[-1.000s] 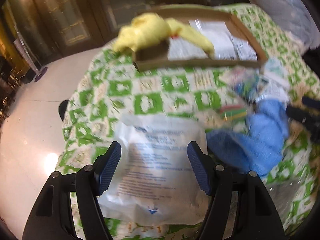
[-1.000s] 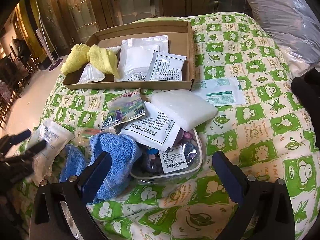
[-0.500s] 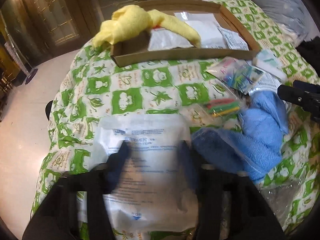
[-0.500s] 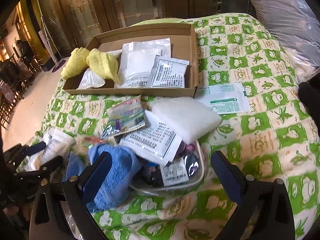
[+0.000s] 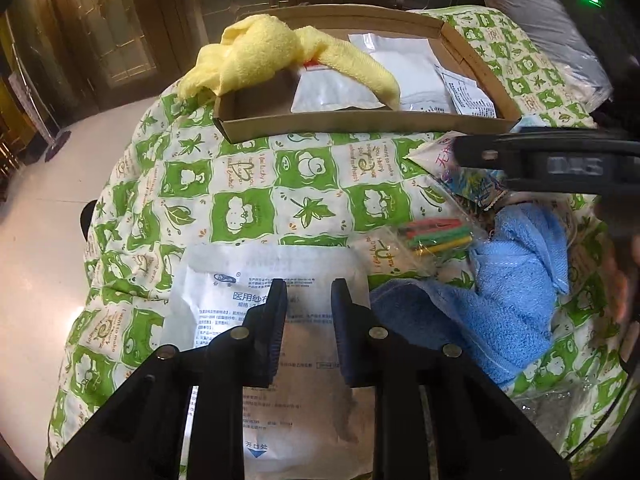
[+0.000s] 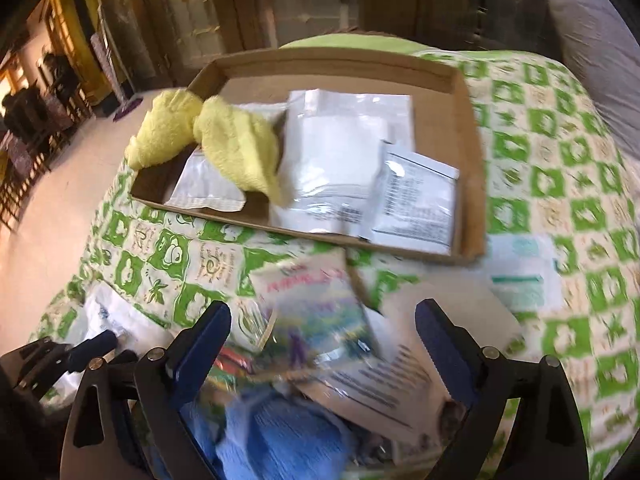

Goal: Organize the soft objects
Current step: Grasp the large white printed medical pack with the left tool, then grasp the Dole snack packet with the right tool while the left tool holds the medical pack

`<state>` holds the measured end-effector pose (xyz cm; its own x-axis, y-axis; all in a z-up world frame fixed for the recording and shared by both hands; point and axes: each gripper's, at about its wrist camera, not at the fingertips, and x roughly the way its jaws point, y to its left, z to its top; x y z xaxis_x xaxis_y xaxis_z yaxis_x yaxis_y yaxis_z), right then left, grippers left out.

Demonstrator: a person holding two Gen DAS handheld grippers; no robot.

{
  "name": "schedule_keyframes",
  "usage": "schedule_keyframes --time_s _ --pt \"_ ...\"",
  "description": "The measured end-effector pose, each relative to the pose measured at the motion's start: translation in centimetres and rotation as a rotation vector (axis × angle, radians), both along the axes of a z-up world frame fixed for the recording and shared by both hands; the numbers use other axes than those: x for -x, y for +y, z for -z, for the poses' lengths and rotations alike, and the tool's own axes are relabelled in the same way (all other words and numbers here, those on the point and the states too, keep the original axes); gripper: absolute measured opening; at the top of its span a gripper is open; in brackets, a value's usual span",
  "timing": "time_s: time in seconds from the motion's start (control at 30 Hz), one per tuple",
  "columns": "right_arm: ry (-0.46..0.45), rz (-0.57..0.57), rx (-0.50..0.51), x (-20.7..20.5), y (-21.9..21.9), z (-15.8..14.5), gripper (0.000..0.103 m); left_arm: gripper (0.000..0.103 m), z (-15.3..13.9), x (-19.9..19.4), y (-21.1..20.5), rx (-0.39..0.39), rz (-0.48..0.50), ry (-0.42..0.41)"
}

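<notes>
The gauze packet point(image 5: 276, 344), a flat white paper-and-film pouch with printed text, lies at the near edge of the bed point(image 5: 248, 184), and your left gripper point(image 5: 308, 320) has just closed its jaws onto it, pinching up the slack middle. That looks like the pick-up step; next you would lift it clear and carry it to the cardboard tray point(image 5: 360, 128) near the far edge (the packet is limp, so expect it to sag). Beside it sits a fluffy blue towel point(image 5: 516, 292) and a clear crinkly bag of coloured sticks point(image 5: 432, 240). Your right gripper point(image 6: 324, 344) stands wide above a glossy printed sachet point(image 6: 320, 312), holding nothing. In the tray, a yellow terry cloth point(image 5: 280, 60) drapes over its corner among white pouches point(image 6: 344, 160).
</notes>
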<state>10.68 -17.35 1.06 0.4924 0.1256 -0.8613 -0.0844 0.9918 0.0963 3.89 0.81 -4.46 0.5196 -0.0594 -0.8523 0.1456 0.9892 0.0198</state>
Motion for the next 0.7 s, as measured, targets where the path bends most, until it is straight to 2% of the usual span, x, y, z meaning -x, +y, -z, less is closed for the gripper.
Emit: schedule_keyframes --time_s 0.07,0.1,0.2,0.23,0.27,0.3,0.43,0.6,0.7 --pt "0.022 -0.016 0.032 -1.2 1.0 1.1 0.092 0.026 0.1 0.0 0.0 -0.011 -0.004 -0.004" --pt "0.036 -0.016 0.04 -1.7 1.2 1.7 0.087 0.028 0.0 0.1 0.1 -0.013 -0.007 -0.006" --pt "0.067 -0.005 0.041 -2.8 1.3 3.2 0.075 0.046 -0.1 0.1 0.2 -0.021 -0.018 -0.014" --pt "0.068 -0.003 0.043 -3.0 1.2 3.5 0.074 0.053 -0.1 0.2 0.3 -0.025 -0.023 -0.019" --pt "0.064 -0.003 0.043 -3.1 1.2 3.6 0.07 0.056 -0.2 0.2 0.4 -0.028 -0.028 -0.026" --pt "0.059 -0.003 0.044 -3.2 1.2 3.6 0.065 0.056 -0.3 0.2 0.4 -0.026 -0.03 -0.028" --pt "0.06 0.006 0.026 -3.2 1.0 3.6 0.06 0.056 -0.2 0.3 0.5 -0.032 -0.033 -0.021" --pt "0.06 0.017 -0.019 -2.6 0.9 3.0 0.058 0.056 -0.7 0.6 1.0 -0.024 -0.031 -0.018" --pt "0.051 0.017 -0.045 -2.0 1.0 2.4 0.058 0.065 -1.2 0.9 2.4 0.024 -0.041 0.003"
